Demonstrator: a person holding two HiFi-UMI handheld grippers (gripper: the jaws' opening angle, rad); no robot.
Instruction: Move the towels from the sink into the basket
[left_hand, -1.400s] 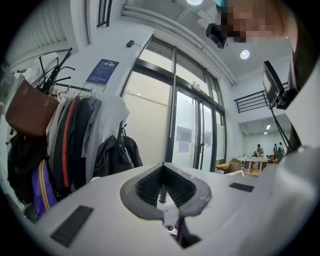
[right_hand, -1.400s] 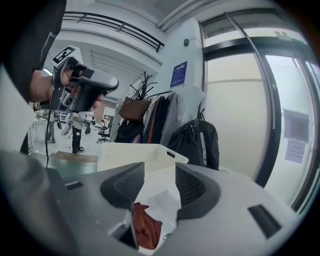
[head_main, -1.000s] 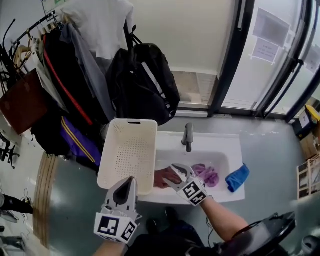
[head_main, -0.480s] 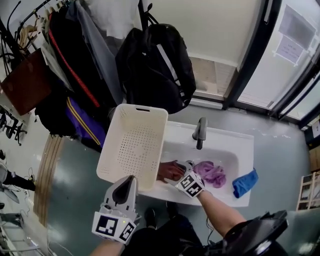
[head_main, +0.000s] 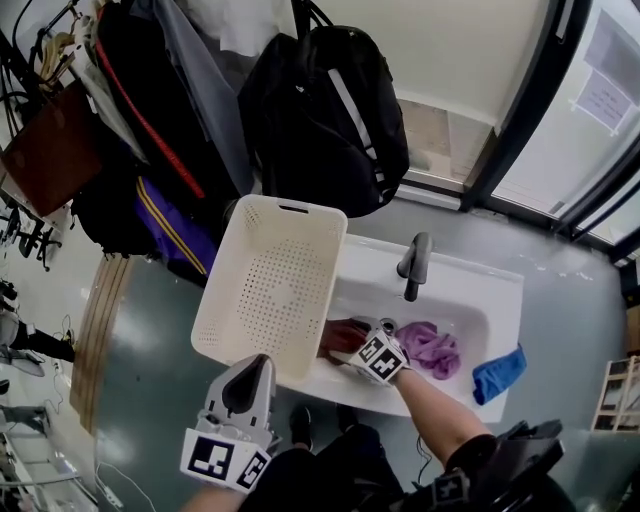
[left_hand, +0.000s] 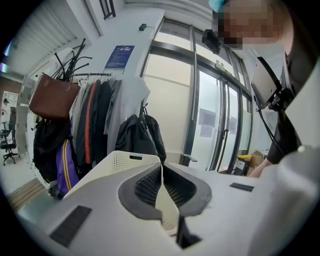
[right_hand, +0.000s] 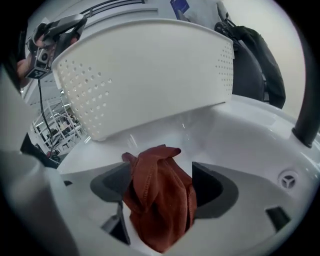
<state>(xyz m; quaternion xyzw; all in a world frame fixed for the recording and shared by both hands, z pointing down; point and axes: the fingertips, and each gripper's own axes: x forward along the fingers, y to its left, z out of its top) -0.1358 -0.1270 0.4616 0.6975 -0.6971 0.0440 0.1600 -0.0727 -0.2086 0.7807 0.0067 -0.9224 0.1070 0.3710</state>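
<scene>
Glossy sink (right_hand: 240, 150), perforated plastic basket (right_hand: 150, 65)

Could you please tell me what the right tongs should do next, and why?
Probably close on the red towel and lift it toward the basket. The right tongs are opening, with the towel bunched between the jaws but not yet pinched, low in the sink; the basket stands just beyond.

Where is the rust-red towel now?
The rust-red towel lies in the sink, at its left end beside the white basket, between the opening jaws of the right gripper, left of the purple towel in head view.
</scene>
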